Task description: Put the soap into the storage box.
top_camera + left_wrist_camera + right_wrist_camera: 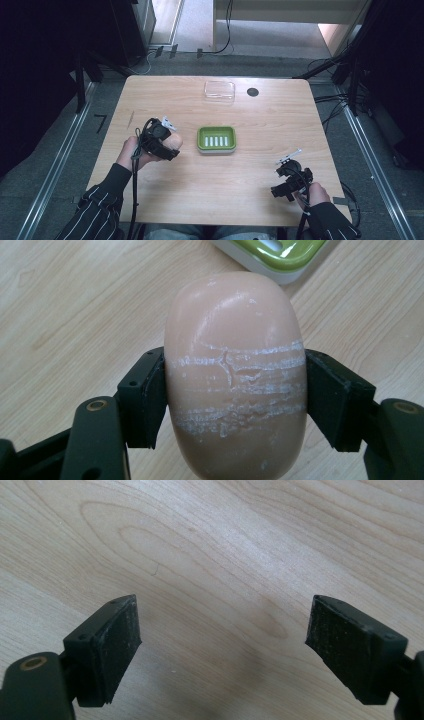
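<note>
Soap bar (pixel 235 375) (pink) in left hand-held gripper (pixel 235 400)

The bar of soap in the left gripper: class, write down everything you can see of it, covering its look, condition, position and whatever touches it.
The bar of soap is a smooth, rounded oval, pale peach-pink and slightly glossy. Whitish dried streaks and a few fine cracks run across its middle. The left gripper is shut on it, one black pad pressed against each long side, the ends sticking out beyond the jaws. In the high view it sits left of the green soap dish, apart from it; whether it touches the wooden table cannot be told.
</note>
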The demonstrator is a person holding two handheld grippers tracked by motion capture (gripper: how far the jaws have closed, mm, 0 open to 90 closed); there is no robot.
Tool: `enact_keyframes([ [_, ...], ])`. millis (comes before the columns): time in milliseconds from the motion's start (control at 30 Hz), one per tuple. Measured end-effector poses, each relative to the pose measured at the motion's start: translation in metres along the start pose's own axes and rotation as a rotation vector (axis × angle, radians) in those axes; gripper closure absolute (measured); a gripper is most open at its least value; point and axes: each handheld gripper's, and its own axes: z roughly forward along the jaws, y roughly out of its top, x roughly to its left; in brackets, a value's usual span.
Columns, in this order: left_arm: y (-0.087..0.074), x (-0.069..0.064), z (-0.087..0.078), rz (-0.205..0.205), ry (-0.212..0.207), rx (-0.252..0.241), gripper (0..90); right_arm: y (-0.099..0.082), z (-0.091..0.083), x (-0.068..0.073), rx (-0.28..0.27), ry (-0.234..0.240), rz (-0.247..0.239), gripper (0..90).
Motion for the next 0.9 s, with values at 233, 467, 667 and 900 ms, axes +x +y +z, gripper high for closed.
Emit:
enact_keyframes([
  [233, 0.012, 0.000, 0.001, 0.022, -0.009, -0.014, 32.4, 0.000, 0.000, 0.000, 0.001, 0.001, 0.001, 14.5],
  [467, 0.019, 0.000, 0.003, 0.036, -0.014, -0.017, 32.3, 0.000, 0.000, 0.000, 0.003, -0.001, -0.002, 14.5],
  [667, 0.026, 0.000, 0.004, 0.055, -0.022, -0.017, 32.4, 0.000, 0.001, 0.000, 0.005, 0.003, -0.003, 14.5],
  [900, 0.035, 0.000, 0.004, 0.065, -0.033, -0.029, 32.4, 0.000, 0.001, 0.000, 0.006, 0.004, -0.006, 14.5],
])
